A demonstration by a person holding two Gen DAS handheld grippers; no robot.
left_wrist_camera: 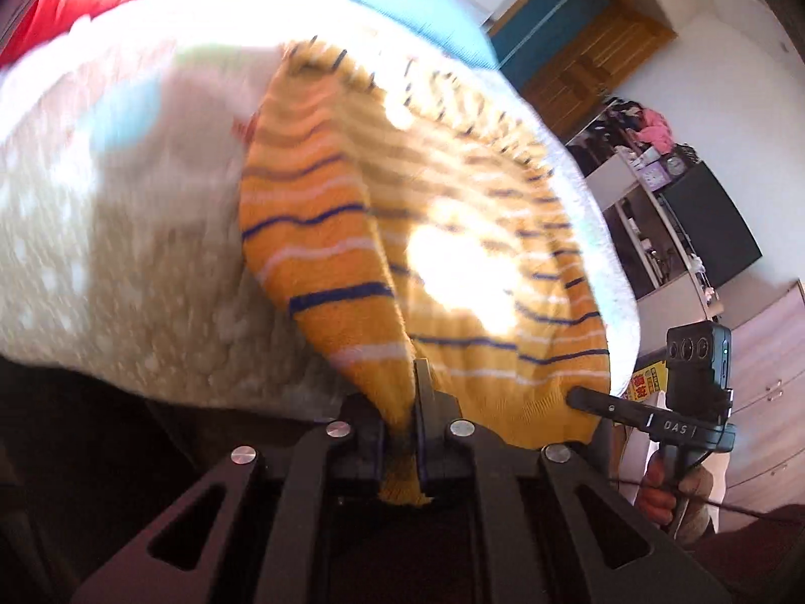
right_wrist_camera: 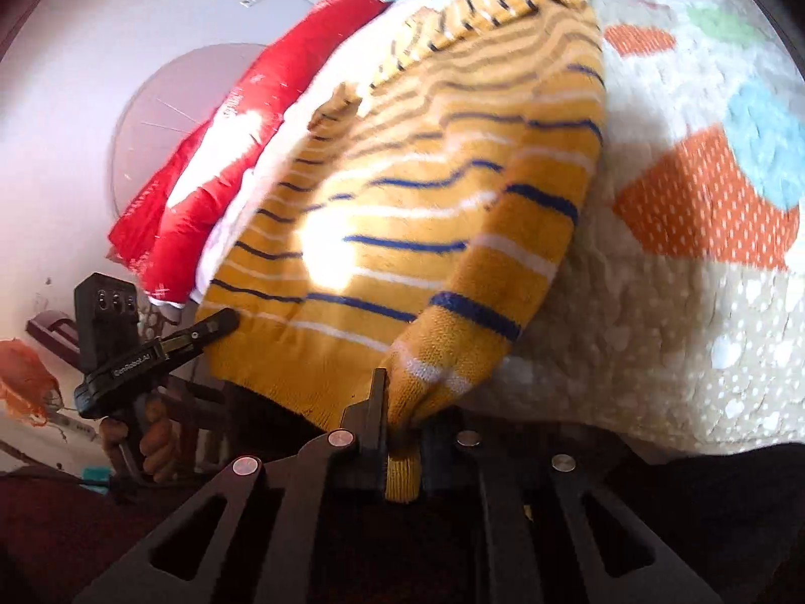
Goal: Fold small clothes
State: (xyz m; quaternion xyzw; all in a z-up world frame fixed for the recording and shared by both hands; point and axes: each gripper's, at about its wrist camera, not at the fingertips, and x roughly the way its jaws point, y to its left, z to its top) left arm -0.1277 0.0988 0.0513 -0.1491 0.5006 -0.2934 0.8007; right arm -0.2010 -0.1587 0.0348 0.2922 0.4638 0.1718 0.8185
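A mustard sweater (left_wrist_camera: 453,231) with navy and white stripes lies flat on a white fleece blanket (left_wrist_camera: 100,261). One sleeve (left_wrist_camera: 322,261) is drawn toward me, and my left gripper (left_wrist_camera: 405,402) is shut on its cuff. My right gripper (left_wrist_camera: 578,396) reaches the hem's right corner. In the right wrist view the sweater (right_wrist_camera: 402,191) has its other sleeve (right_wrist_camera: 503,272) lying over the body. My right gripper (right_wrist_camera: 402,402) is shut on that cuff, which hangs between the jaws. My left gripper (right_wrist_camera: 221,323) touches the hem's left corner.
A red quilt (right_wrist_camera: 201,191) and a light blue pillow (left_wrist_camera: 427,10) lie at the bed's far side. The blanket (right_wrist_camera: 704,201) has orange and blue patches. Shelves, a dark cabinet (left_wrist_camera: 704,211) and a wooden door (left_wrist_camera: 593,50) stand beyond. A person's hand (right_wrist_camera: 156,438) holds each handle.
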